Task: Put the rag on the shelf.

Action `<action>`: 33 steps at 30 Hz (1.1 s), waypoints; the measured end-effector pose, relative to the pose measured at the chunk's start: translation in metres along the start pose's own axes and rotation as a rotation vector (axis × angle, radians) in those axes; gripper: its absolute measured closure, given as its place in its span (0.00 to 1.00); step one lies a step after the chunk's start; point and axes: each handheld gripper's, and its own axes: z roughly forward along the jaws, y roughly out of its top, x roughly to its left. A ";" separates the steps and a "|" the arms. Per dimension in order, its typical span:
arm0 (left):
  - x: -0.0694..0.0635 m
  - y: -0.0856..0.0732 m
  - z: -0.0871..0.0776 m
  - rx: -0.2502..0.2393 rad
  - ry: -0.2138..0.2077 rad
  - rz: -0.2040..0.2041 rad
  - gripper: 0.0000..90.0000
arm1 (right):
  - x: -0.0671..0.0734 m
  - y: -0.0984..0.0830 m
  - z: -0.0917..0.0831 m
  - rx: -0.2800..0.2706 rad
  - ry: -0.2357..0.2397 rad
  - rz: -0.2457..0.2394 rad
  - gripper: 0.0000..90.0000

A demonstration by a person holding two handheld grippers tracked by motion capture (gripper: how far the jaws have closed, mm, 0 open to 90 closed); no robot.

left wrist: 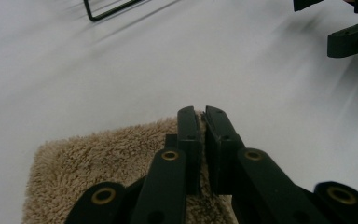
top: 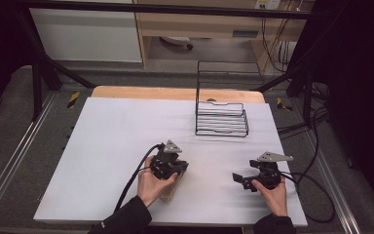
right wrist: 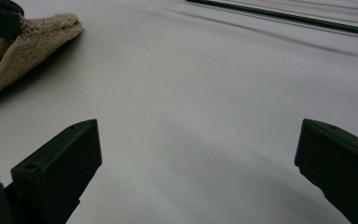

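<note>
Table: white top, wire rack in upper middle.
Towel: beige towel at lower centre.
Left gripper: jaws pinched onto towel edge.
Right gripper: jaws wide, nothing between, lower right.

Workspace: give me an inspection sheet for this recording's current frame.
Surface: white table, bare of spills.
Job's things: beige towel, folded, near front edge; black wire rack at the back.
Clutter: nothing seen.
Grippers: left gripper shut on towel edge; right gripper open over bare table.
Cables: black cables trail from each gripper; more hang off the right side.
Surroundings: black frame, wooden furniture behind.
</note>
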 end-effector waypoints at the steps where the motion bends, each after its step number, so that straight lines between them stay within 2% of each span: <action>1: -0.002 0.001 0.003 0.000 -0.002 -0.003 0.94 | 0.000 0.000 0.000 0.000 0.000 0.000 0.01; 5: -0.006 0.003 0.020 0.019 -0.003 0.020 0.94 | 0.000 0.000 0.000 0.000 0.000 0.000 0.01; 9: -0.006 0.001 0.030 0.035 -0.007 0.024 0.93 | 0.000 0.000 0.000 -0.001 -0.001 -0.006 0.01; 11: -0.005 -0.001 0.037 0.049 -0.024 0.023 0.92 | 0.000 0.000 0.000 0.002 0.000 -0.003 0.01; 13: -0.004 -0.001 0.038 0.054 -0.030 0.025 0.88 | 0.000 0.000 0.000 0.003 0.001 -0.003 0.01; 14: -0.003 -0.001 0.039 0.055 -0.040 0.024 0.85 | 0.000 0.000 0.000 0.004 0.001 -0.002 0.01; 15: -0.002 -0.001 0.037 0.047 -0.070 0.020 0.81 | 0.000 0.000 0.000 0.003 0.001 0.001 0.01; 16: -0.002 -0.001 0.037 0.047 -0.070 0.020 0.77 | 0.000 0.000 0.001 0.003 0.000 -0.002 0.01; 19: 0.000 0.000 0.029 0.038 -0.082 0.032 0.62 | 0.000 0.000 0.001 0.000 -0.004 -0.002 0.01; 20: 0.002 0.001 0.024 0.039 -0.087 0.036 0.62 | 0.000 0.000 0.001 0.000 -0.004 -0.002 0.01; 22: 0.006 0.001 0.014 0.033 -0.085 0.052 0.50 | 0.001 0.000 0.001 0.001 -0.006 0.002 0.02; 24: 0.011 -0.001 0.004 0.042 -0.070 0.067 0.43 | 0.001 0.000 0.001 -0.002 -0.008 0.008 0.02; 25: 0.015 -0.003 -0.002 0.047 -0.057 0.076 0.43 | 0.001 0.000 0.001 -0.002 -0.008 0.008 0.02; 26: 0.019 -0.006 -0.007 0.052 -0.044 0.082 0.37 | 0.002 0.000 0.001 -0.001 -0.012 0.007 0.02; 30: 0.039 -0.021 -0.027 0.077 0.002 0.076 0.35 | 0.006 0.002 0.003 -0.004 -0.016 0.008 0.02; 31: 0.049 -0.031 -0.035 0.089 0.009 0.053 0.35 | 0.007 0.002 0.004 -0.006 -0.017 0.010 0.03; 32: 0.049 -0.031 -0.035 0.089 0.009 0.053 0.37 | 0.009 0.003 0.005 -0.008 -0.020 0.011 0.03; 33: 0.058 -0.043 -0.039 0.100 0.012 0.033 0.39 | 0.011 0.004 0.006 -0.011 -0.024 0.015 0.03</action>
